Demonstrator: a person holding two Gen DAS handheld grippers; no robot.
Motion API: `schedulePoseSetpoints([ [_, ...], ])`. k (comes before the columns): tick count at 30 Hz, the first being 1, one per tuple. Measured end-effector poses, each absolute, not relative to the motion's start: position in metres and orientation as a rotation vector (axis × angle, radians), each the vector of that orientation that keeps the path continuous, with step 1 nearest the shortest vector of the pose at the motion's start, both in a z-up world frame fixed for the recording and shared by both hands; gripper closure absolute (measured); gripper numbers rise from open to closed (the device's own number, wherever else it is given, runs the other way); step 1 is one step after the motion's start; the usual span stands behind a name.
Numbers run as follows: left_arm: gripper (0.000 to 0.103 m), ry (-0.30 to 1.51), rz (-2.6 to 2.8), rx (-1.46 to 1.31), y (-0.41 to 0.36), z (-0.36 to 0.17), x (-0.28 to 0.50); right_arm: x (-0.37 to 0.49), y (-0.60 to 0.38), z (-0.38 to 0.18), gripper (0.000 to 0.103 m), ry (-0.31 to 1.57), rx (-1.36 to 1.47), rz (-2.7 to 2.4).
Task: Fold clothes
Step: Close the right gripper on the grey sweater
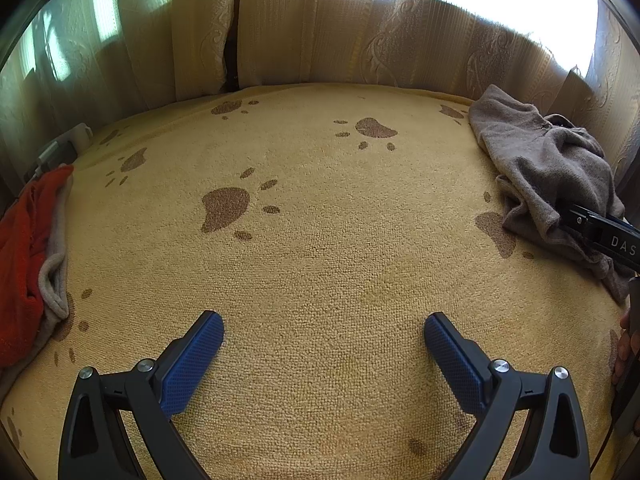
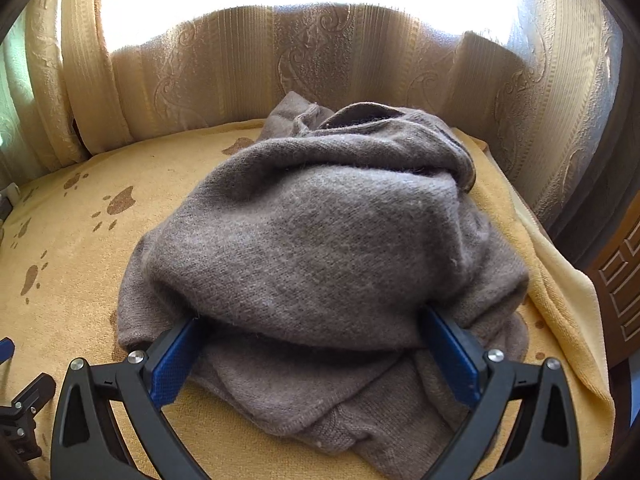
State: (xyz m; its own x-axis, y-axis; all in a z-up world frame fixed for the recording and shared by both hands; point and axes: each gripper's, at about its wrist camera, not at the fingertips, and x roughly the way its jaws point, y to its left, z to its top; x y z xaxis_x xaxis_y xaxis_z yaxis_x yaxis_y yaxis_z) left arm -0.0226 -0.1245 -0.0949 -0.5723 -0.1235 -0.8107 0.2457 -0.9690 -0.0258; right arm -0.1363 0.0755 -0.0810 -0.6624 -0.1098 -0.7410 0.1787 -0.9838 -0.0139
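A crumpled grey-brown knit sweater (image 2: 320, 240) lies in a heap on the yellow paw-print blanket (image 2: 72, 248). It also shows at the right in the left wrist view (image 1: 548, 168). My right gripper (image 2: 312, 320) is open, its blue pads (image 2: 176, 356) pushed in on either side of a bulging fold at the sweater's near edge, tips hidden under the fabric. In the left wrist view the right gripper (image 1: 600, 232) reaches into the sweater from the right. My left gripper (image 1: 324, 332) is open and empty above bare blanket (image 1: 320, 240).
A folded stack with a red garment (image 1: 24, 248) on a grey one (image 1: 56, 256) lies at the blanket's left edge. Patterned beige cushions (image 1: 360, 48) stand behind. A wooden panel (image 2: 620, 280) stands at the right, past the blanket's edge.
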Motion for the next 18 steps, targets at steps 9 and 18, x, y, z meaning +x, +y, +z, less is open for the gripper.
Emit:
schedulePoseSetpoints([
  [9,0.001,0.201,-2.605,1.328,-0.125,-0.095,-0.022,-0.107,0.053,-0.061,0.079,0.317,0.926,-2.830],
  [18,0.001,0.202,-2.604,1.327,-0.125,-0.095,-0.022,-0.062,0.027,-0.015,0.093,0.480,0.564,-2.880],
])
